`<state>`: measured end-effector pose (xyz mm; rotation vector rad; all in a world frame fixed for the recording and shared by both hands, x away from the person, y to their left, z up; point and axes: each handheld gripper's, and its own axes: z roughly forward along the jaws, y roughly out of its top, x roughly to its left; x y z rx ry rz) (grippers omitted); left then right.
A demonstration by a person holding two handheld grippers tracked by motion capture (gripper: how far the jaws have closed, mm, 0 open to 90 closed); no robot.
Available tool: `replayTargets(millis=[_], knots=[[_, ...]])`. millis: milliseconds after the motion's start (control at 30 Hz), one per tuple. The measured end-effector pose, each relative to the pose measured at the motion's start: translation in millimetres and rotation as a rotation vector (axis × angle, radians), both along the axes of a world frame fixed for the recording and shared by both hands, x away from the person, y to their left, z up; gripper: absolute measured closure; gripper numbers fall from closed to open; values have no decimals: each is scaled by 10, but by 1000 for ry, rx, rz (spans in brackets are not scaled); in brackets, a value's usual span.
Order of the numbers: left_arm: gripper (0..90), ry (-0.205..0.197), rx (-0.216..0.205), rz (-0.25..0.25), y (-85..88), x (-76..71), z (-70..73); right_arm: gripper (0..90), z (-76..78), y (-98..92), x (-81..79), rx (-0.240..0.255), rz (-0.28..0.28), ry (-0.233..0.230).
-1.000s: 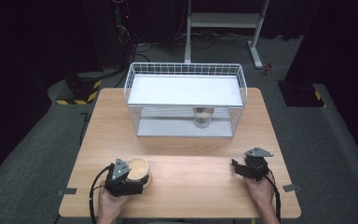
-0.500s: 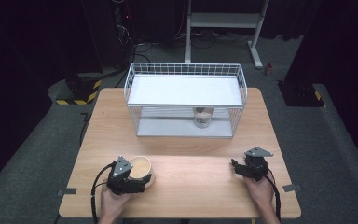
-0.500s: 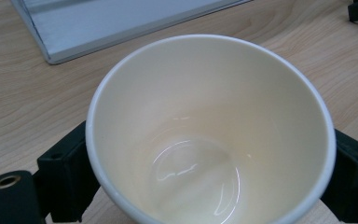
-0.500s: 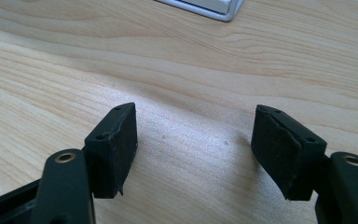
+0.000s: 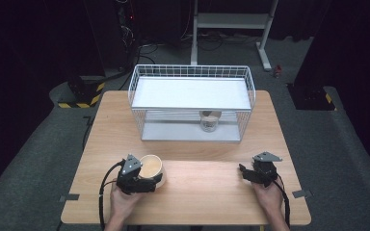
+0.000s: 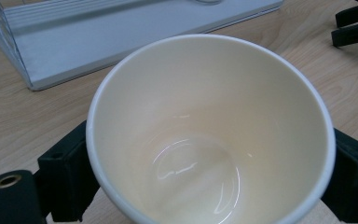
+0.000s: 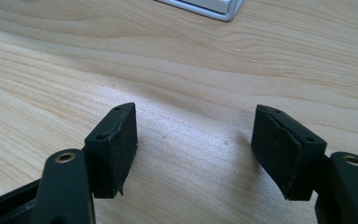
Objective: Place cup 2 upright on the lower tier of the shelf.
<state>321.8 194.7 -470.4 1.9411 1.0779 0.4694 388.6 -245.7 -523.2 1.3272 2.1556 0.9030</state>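
Near left of table [image 5: 197,187]: left gripper [image 5: 147,182] clamped on unmarked cream cup [image 5: 150,166]; right gripper [image 5: 243,172] apart, empty, near right.

Cup [image 6: 209,135]: glossy, smooth cream inside, paper-like rolled rim. Table [image 7: 177,70]: pale wood grain, matt. Rack [image 5: 192,103] at the table's far edge: thin white-coated wire, smooth white shelves. Right gripper [image 7: 193,154] pads: matt black, finely rough, edges chipped.

The left claw [image 5: 147,179] sits low at the near left, held by the left hand [image 5: 121,202], its jaws pressed on both sides of something wide. The right claw [image 5: 244,173] rests at the near right in the right hand [image 5: 268,195], jaws apart with nothing between.
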Motion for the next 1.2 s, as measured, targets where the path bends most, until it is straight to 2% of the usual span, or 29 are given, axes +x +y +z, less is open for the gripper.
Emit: replayTargets(millis=[400, 667, 767, 1000, 1100, 1200], knots=[[97, 1, -7, 26, -96, 73, 43, 315, -1, -2, -1, 4, 1, 2], [97, -5, -27, 41, -107, 163, 142, 315, -1, -2, 0, 9, 7, 7], [97, -11, -10, 57, -125, 199, 184, 315, -1, 3, -4, 6, 9, 3], [97, -12, -5, 55, -146, 259, 235, 315, -1, 0, -1, 7, 10, 3], [97, -20, 14, 56, -177, 311, 260, 315, -1, 2, -2, 7, 9, 3], [97, -22, 15, 56, -201, 343, 268, 315, -1, 1, -2, 7, 10, 3]])
